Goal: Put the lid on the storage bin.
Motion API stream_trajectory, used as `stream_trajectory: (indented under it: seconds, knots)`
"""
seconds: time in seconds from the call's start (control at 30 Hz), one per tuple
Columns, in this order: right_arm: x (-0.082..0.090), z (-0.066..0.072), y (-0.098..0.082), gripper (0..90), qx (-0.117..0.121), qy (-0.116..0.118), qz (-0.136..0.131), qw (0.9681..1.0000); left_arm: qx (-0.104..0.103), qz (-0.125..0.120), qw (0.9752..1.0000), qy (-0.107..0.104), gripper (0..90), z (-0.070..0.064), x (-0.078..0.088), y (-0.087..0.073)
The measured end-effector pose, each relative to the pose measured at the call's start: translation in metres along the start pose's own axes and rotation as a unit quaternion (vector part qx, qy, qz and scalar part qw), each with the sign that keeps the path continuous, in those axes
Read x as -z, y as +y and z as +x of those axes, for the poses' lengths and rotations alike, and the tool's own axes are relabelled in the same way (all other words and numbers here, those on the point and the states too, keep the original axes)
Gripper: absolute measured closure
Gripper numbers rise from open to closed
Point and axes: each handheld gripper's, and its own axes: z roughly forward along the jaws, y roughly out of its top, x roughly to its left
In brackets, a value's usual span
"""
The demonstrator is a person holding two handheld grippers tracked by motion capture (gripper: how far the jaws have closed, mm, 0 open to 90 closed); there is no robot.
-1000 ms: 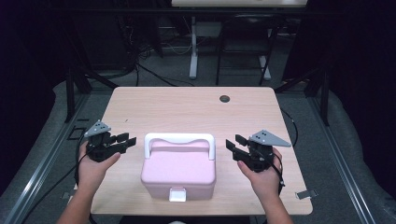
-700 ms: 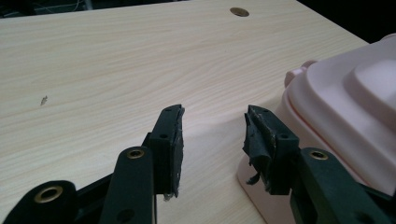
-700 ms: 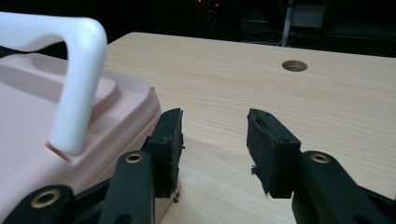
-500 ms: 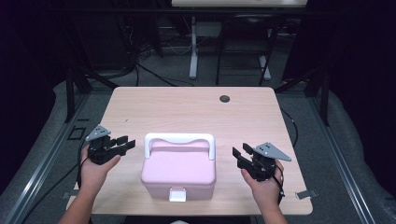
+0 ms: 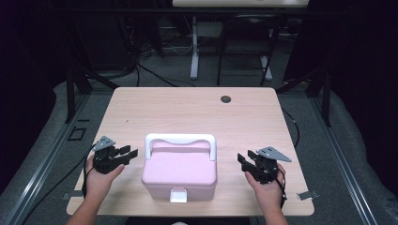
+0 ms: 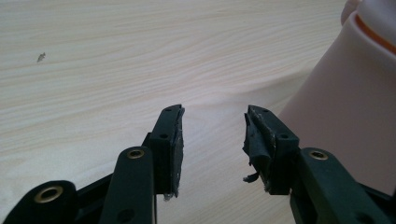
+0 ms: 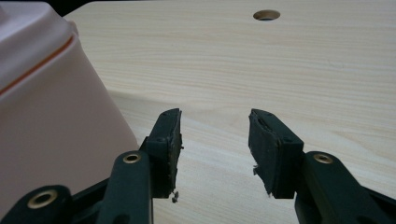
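A pink lidded box with a white handle and a front latch stands near the front middle of the light wooden table. My left gripper hovers low just left of the box, jaws open and pointing at its side, nothing between them. In the left gripper view the gripper stands open over bare wood, with the box wall at the right. My right gripper sits to the box's right, open and empty. The right gripper view shows the gripper open, the box at the left.
A dark round cable hole lies near the table's far edge, also in the right gripper view as the hole. Cables trail from both grippers off the table's front corners. Dark floor and frame rails surround the table.
Both hands have sunk toward the tabletop and now sit lower beside the box. The box has not moved. Both grippers stay open.
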Motion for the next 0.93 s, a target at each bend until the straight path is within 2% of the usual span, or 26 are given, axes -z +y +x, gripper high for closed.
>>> stream_trajectory:
  seconds: [0.07, 0.33, 0.6, 0.87, 0.93]
  knots:
    - [-0.002, -0.001, -0.001, 53.6, -0.001, -0.002, 0.005, 1.0, -0.004, 0.002, 1.0, 0.002, 56.9, 0.0, -0.002, -0.001]
    - [-0.016, -0.005, -0.007, 50.6, 0.007, -0.009, 0.041, 0.9991, 0.009, 0.011, 0.9999, -0.001, 54.0, 0.005, -0.007, -0.004]
    - [-0.026, -0.007, -0.013, 47.7, 0.013, -0.014, 0.073, 0.9972, 0.008, 0.022, 0.9997, 0.009, 50.9, 0.006, -0.014, -0.006]
    - [-0.031, -0.008, -0.015, 44.4, 0.016, -0.013, 0.078, 0.9967, 0.015, 0.028, 0.9993, 0.017, 47.1, 0.01, -0.017, -0.006]
    - [-0.03, -0.009, -0.015, 44.2, 0.015, -0.013, 0.077, 0.9968, 0.011, 0.032, 0.9992, 0.022, 46.5, 0.011, -0.018, -0.006]
